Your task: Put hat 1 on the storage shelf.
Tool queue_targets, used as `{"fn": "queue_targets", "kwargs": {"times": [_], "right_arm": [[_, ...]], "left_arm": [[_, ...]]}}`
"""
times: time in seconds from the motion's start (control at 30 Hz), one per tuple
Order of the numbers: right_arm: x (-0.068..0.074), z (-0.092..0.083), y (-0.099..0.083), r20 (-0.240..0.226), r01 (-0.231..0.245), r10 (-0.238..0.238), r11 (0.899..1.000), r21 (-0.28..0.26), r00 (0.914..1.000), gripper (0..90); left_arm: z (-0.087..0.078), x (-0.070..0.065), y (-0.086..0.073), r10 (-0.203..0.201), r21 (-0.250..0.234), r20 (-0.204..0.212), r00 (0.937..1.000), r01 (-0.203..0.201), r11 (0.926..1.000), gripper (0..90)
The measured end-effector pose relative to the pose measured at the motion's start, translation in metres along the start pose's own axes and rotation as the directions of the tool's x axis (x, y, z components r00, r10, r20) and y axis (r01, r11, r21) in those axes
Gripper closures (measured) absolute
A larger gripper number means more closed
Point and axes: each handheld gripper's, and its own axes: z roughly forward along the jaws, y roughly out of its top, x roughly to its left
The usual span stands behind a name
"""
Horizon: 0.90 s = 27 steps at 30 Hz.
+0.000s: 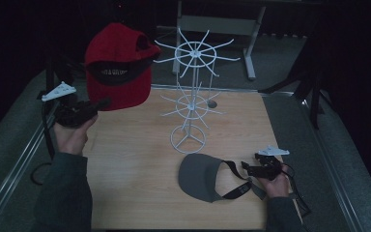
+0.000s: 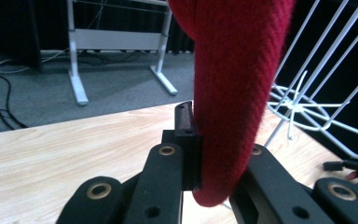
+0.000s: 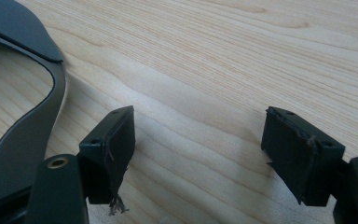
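Holding red cap (image 1: 118, 65) aloft by its brim, left gripper (image 2: 214, 154) clamped.
White wire rack (image 1: 192, 82) stands just right of cap, mid-desk; right gripper (image 3: 198, 154) fingers apart beside grey visor (image 1: 200, 176).

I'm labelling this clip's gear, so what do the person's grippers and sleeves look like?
Both grippers, left and right, are black with two blocky jaws on brass-riveted links, a pale three-cornered plate on top and a trailing black cable. Both sleeves are dark grey-green.

A white wire rack (image 1: 189, 96) stands mid-tabletop toward the far edge, a red cap (image 1: 118, 65) held up beside its left arms, a grey visor (image 1: 200, 176) lying near the front edge; the tabletop's (image 1: 130, 164) left half lies open.
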Motion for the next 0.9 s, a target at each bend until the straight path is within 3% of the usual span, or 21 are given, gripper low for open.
{"fn": "queue_targets", "kwargs": {"times": [0.57, 0.9], "right_arm": [[0.000, 0.000, 0.000, 0.000, 0.000, 0.000, 1.000, 0.001, 1.0000, 25.8], [0.000, 0.000, 0.000, 0.000, 0.000, 0.000, 1.000, 0.001, 1.0000, 25.8]], "left_arm": [[-0.002, -0.005, 0.007, -0.047, -0.050, 0.034, 0.9983, 0.048, 0.9976, 85.9], [-0.003, -0.009, 0.011, -0.067, -0.073, 0.077, 0.9948, 0.073, 0.9947, 85.9]]}}
